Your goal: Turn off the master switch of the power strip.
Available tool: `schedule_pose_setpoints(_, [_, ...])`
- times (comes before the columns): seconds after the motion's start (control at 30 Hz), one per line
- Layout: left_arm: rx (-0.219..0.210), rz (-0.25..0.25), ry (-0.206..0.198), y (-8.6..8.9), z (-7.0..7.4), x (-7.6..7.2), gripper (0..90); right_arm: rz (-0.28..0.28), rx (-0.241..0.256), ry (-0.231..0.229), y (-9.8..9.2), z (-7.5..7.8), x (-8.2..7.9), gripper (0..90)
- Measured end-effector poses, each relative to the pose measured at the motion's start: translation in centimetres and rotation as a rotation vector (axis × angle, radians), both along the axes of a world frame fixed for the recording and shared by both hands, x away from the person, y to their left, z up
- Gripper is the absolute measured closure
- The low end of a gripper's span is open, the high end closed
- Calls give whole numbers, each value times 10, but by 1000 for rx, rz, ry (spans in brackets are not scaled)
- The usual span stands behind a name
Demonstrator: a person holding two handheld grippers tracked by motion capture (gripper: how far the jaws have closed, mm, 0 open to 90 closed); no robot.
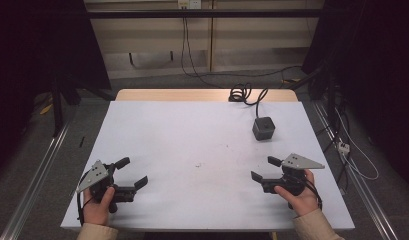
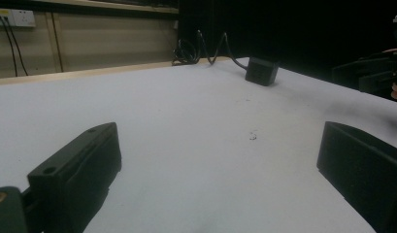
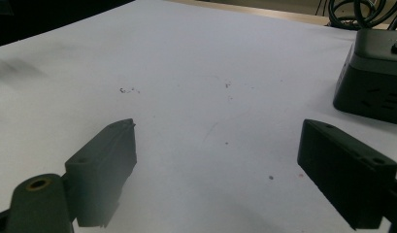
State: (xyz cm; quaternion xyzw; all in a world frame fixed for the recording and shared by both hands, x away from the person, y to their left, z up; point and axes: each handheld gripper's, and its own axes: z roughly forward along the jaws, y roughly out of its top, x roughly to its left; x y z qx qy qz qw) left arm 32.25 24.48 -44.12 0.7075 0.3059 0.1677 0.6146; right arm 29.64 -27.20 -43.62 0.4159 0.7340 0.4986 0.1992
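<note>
My left gripper [image 1: 133,171] rests at the front left of the white table [image 1: 192,135], held by a hand, open and holding nothing. In its own view the left gripper [image 2: 219,133] has bare tabletop between its wide-apart jaws. At the front right, my right gripper [image 1: 263,168] is open too, pointing toward the table's middle. The right gripper [image 3: 218,131] has nothing between its jaws. A dark grey cube-shaped power socket [image 1: 263,128] stands on the table's far right, beyond the right gripper. The cube [image 3: 375,82] lies just past that gripper's right jaw.
The cube's black cable [image 1: 240,93] coils at the table's back edge and runs off to the floor. A few small dark specks [image 1: 197,164] mark the table's middle. Metal rails [image 1: 37,170] run along both sides of the table. From the left gripper view, the cube [image 2: 261,70] is far off.
</note>
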Motion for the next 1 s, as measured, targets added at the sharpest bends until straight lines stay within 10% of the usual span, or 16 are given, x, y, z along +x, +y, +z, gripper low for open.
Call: schedule_pose_setpoints(1.0, [7,2,3,0,-1,0,18,-18,-9,-11,-17,-7,-19,139])
